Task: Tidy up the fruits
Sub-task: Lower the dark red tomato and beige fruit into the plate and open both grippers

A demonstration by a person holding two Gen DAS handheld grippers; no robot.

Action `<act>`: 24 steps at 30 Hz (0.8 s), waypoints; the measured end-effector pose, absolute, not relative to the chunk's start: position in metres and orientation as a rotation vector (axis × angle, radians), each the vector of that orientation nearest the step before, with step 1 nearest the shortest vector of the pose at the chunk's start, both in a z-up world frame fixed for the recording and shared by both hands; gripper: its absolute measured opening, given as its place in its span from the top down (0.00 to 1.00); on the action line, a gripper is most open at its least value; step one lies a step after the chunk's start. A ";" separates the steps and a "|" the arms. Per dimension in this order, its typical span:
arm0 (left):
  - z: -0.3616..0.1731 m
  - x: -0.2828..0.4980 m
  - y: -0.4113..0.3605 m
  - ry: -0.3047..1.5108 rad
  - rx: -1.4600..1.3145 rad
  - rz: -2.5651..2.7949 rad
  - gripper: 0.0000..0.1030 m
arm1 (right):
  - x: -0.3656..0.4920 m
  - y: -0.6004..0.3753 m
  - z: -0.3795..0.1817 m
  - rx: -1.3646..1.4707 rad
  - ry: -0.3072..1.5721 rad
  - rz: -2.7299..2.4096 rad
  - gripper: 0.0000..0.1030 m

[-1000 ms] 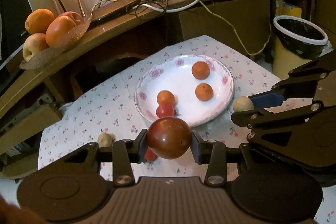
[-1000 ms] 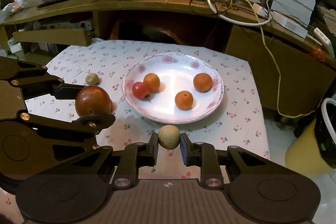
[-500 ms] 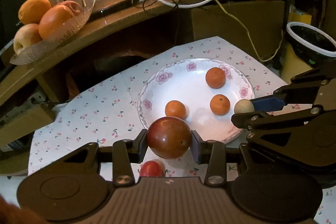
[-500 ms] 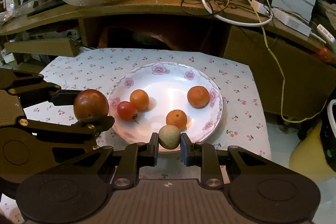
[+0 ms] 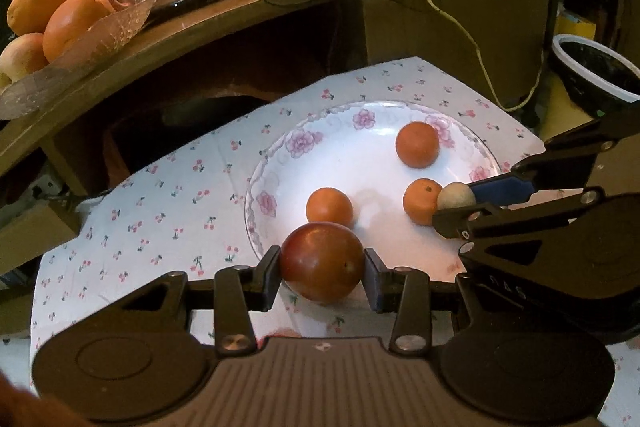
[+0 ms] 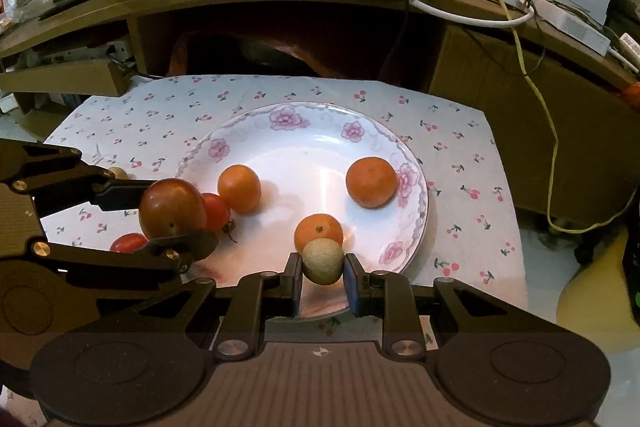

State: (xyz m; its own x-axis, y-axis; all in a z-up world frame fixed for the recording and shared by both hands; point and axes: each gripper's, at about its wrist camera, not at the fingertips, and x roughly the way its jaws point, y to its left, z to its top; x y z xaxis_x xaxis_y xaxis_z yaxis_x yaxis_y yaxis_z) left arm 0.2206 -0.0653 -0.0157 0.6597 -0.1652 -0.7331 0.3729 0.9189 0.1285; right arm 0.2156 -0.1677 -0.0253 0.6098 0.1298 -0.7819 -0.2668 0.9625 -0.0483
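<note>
Cherry-print tablecloth [image 6: 460, 155] was crossed: left gripper [image 5: 322, 263] clamping dark red fruit [image 5: 322, 261], right gripper [image 6: 322, 267] pinching pale fruit [image 6: 322, 262], both brought over plate [image 6: 360, 123]; release judged next.

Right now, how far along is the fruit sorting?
Done: three oranges and one small red fruit on the plate. In hand: left gripper holds a dark red fruit, right gripper a tan one. Left: a red fruit and a pale one on the cloth.

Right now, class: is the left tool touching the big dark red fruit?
Touching. The left wrist view shows both pads of the left tool pressed against the sides of the dark red fruit, with no gap.
</note>
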 end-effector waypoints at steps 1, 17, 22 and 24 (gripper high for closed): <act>-0.016 0.223 -0.065 0.795 0.275 -0.308 0.56 | 0.218 -0.168 -0.026 -0.166 0.884 0.229 0.76; -0.020 0.253 -0.072 0.778 0.254 -0.328 0.54 | 0.250 -0.176 -0.032 -0.134 0.875 0.200 0.73; -0.017 0.256 -0.070 0.773 0.238 -0.323 0.54 | 0.251 -0.181 -0.030 -0.111 0.864 0.192 0.73; -0.015 0.255 -0.068 0.767 0.231 -0.322 0.54 | 0.251 -0.181 -0.030 -0.107 0.863 0.192 0.72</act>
